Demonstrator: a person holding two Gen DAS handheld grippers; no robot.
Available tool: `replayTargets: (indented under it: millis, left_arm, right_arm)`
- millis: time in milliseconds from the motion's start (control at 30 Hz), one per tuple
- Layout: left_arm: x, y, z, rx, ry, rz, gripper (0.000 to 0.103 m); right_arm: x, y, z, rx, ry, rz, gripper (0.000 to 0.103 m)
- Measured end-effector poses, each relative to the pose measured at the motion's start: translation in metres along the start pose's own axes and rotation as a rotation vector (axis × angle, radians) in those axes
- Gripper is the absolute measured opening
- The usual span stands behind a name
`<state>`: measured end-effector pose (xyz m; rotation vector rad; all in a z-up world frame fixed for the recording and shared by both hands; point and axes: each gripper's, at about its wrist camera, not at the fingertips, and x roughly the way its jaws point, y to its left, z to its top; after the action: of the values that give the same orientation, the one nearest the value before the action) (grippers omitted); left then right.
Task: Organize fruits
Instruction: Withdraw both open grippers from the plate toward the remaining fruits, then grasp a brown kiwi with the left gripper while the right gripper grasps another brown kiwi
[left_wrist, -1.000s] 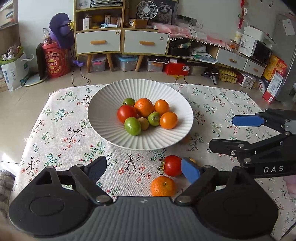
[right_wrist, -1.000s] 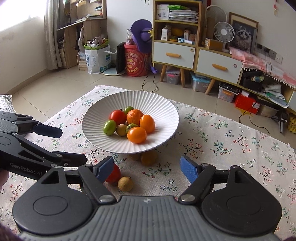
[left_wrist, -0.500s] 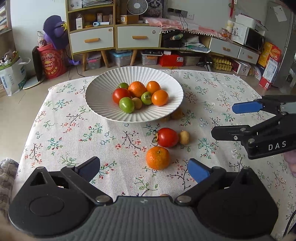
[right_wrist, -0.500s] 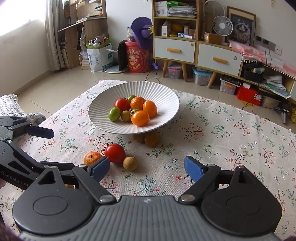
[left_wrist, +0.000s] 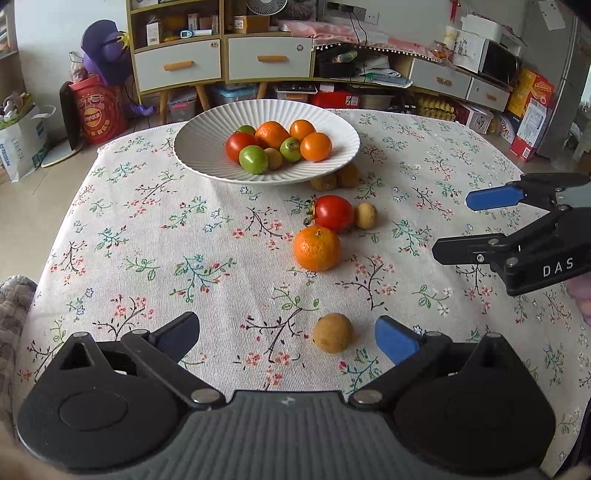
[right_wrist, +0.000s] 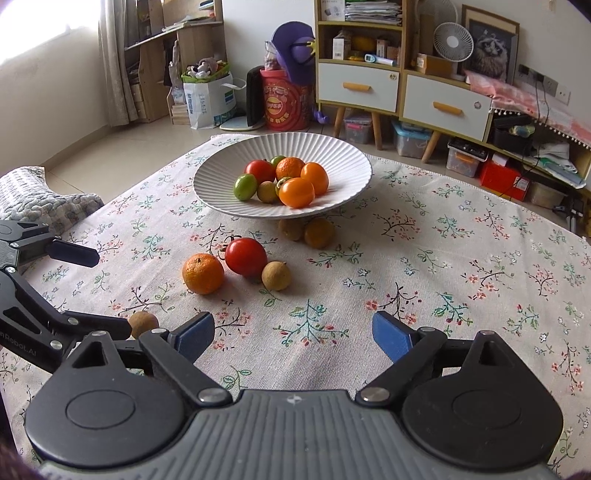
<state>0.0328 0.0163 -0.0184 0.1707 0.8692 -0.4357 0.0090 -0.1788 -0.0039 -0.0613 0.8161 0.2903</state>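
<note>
Left gripper (left_wrist: 287, 332) and right gripper (right_wrist: 293, 330): jaws wide apart, just been opening, nothing held. Mandarin (left_wrist: 316, 248), tomato (left_wrist: 333, 213), longans loose on counter (left_wrist: 147, 229); bowl (left_wrist: 199, 147) holds the other fruit

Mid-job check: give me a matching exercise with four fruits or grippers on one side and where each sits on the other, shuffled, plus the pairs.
Things:
1. smooth orange kumquat-like fruit
2. bumpy orange tangerine
3. nearest small tan longan
4. two brownish round fruits

Places:
A. between the open left gripper fingers, untouched
B. tucked under the rim of the white ribbed plate
C. in the plate
D. on the floral tablecloth by the red tomato

Pairs: 1-C, 2-D, 3-A, 4-B
</note>
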Motion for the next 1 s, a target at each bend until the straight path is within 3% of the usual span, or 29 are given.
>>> replayTargets:
  millis: [300,467,667,833,1000]
  left_arm:
    - [0.012,-0.014,-0.014,0.063,0.046,-0.02,0.096]
    - [0.017,-0.019,-0.018,0.081,0.06,-0.042,0.087]
    - [0.014,-0.019,-0.017,0.073,0.037,-0.065,0.068]
    - [0.013,-0.016,-0.014,0.048,0.023,-0.076,0.045]
    - [0.013,-0.017,-0.013,0.044,0.014,-0.088,0.035]
  right_arm:
    - [0.003,0.008,-0.007,-0.038,0.024,0.012,0.093]
    - [0.007,0.009,-0.011,-0.042,0.04,0.009,0.093]
    - [0.011,0.008,-0.013,-0.042,0.051,-0.005,0.093]
    - [0.014,0.007,-0.012,-0.043,0.054,-0.012,0.093]
    - [0.017,0.008,-0.011,-0.049,0.059,-0.016,0.093]
